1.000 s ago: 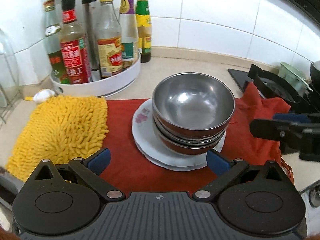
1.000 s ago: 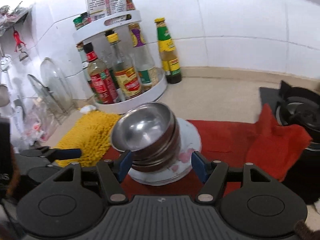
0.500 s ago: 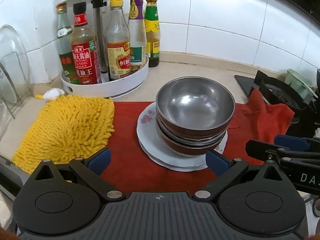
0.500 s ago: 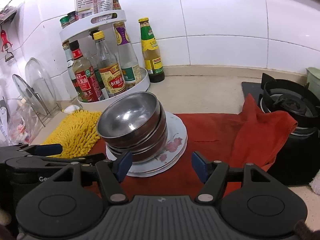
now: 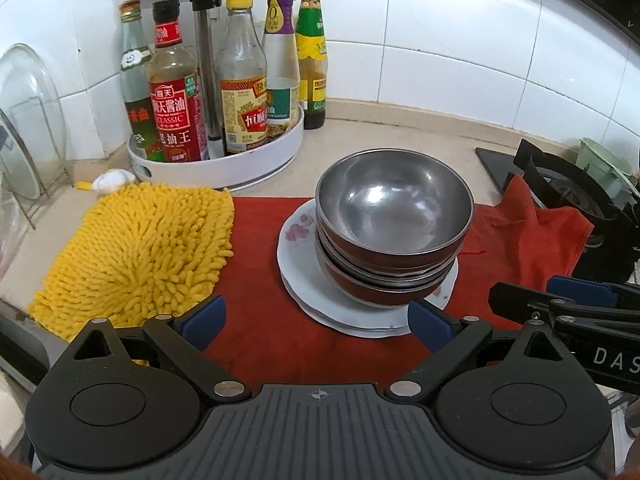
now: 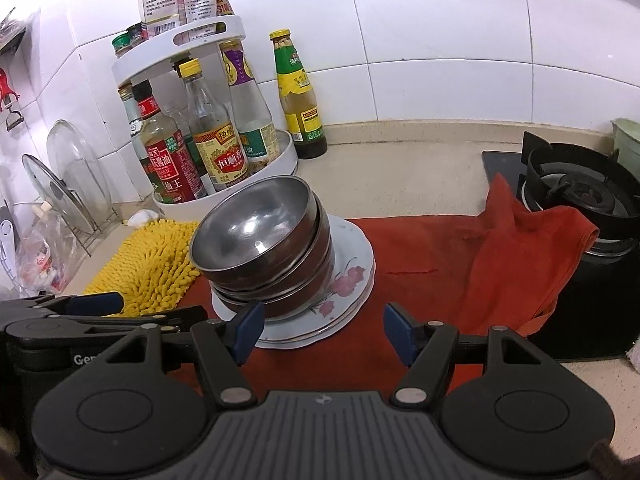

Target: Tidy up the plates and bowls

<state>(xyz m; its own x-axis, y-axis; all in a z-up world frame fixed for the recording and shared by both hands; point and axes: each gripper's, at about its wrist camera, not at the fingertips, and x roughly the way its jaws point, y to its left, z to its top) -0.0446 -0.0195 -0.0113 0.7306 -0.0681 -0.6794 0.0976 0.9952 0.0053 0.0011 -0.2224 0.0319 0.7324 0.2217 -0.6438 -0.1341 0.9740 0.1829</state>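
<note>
A stack of steel bowls with dark red outsides sits on stacked white flowered plates, on a red cloth. My left gripper is open and empty, just in front of the plates; it also shows in the right wrist view. My right gripper is open and empty, near the front right of the plates; it also shows in the left wrist view.
A yellow chenille mat lies left of the plates. A white turntable rack of sauce bottles stands behind. A gas burner is at the right. Glass lids in a wire rack stand at the far left.
Both grippers have drawn back and risen a little from the stack. The right gripper has swung right, so the stack sits further left in its view. Bowls and plates have not moved.
</note>
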